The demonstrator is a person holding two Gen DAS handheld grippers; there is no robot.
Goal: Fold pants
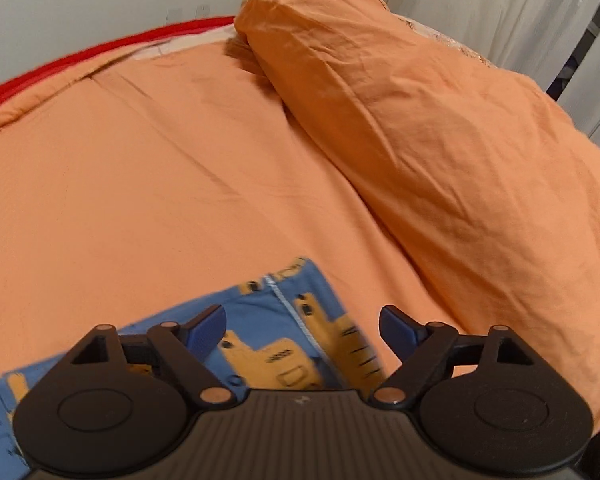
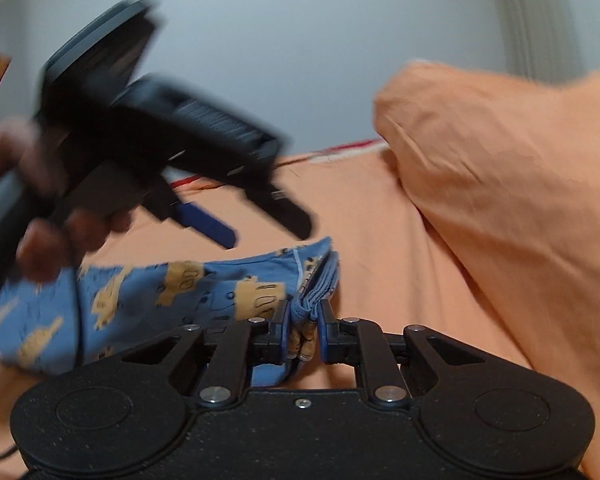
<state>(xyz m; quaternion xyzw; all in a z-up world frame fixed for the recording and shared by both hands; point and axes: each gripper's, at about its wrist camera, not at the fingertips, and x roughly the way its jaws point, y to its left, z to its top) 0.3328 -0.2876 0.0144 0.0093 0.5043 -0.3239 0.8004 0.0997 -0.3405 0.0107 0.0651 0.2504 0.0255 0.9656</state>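
Closest in, the right gripper has its blue pads pressed tight on a bunched edge of the pants, the layered cloth squeezed into a small wad between the two black fingers. The pants are soft blue cotton printed with yellow-orange vehicles outlined in black; whatever small lettering sits on the print is too blurred to read. They lie spread on the orange bed sheet, a pale stitched seam running down the fabric, the hem fanning out in thin stacked layers beside the right gripper.

The left gripper hangs just over the pants with its ribbed blue pads spread wide and nothing between them. From the right wrist view it is motion-smeared, a hand wrapped around its black grip.

Beyond the pants, a plump pillow in creased orange cotton lies on the sheet. A red band edges the far side of the bed, under a pale wall.
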